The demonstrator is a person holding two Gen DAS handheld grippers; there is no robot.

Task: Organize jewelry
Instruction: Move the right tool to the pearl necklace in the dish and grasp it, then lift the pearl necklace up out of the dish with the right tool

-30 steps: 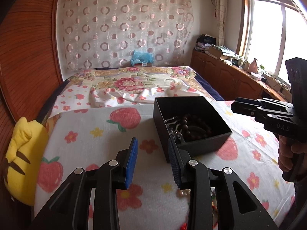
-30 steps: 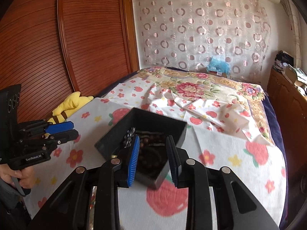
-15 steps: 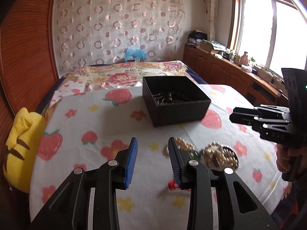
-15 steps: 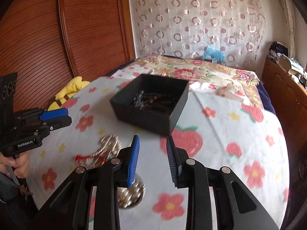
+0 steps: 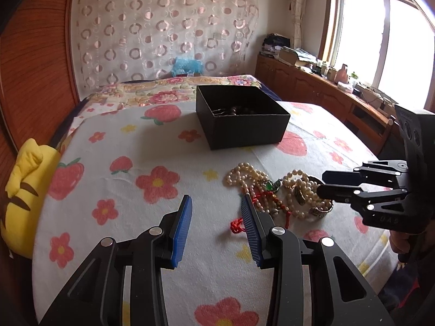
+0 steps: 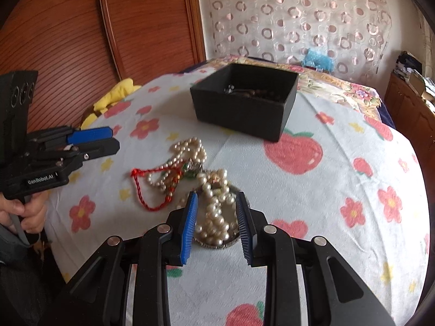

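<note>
**Inspector:** Where is the jewelry lying?

**Assistant:** The jewelry pile [image 6: 190, 182] is sitting loose on the strawberry-print bedspread [image 6: 339, 168], well short of the black box [image 6: 244, 100], which is already holding some dark beads. The pearl strand [image 6: 216, 212] is running roughly lengthwise toward the right gripper [image 6: 216, 222] and is lying directly between its fingers. A red cord [image 6: 141, 187] is trailing off toward the left side of the pile.

**Inspector:** State of the tools?

**Assistant:** The right gripper is standing parted, blue pads either side of the pearls, gripping nothing; whether it is touching them I cannot tell. The left gripper [image 5: 216, 225] is also spread wide and empty, hovering just beside the red cord's knot [image 5: 237, 226], with the pile lying ahead and to its right.

**Inspector:** Which is nearer?

**Assistant:** The right, in my judgement; it is already straddling the strand, so closing would likely take it.

**Inspector:** Room to move?

**Assistant:** Bedspread is lying bare between pile and box, so the carry path is looking open. The near wall of the box is standing upright and would need clearing from above. The tangle may be dragging neighbouring pieces along.
</note>
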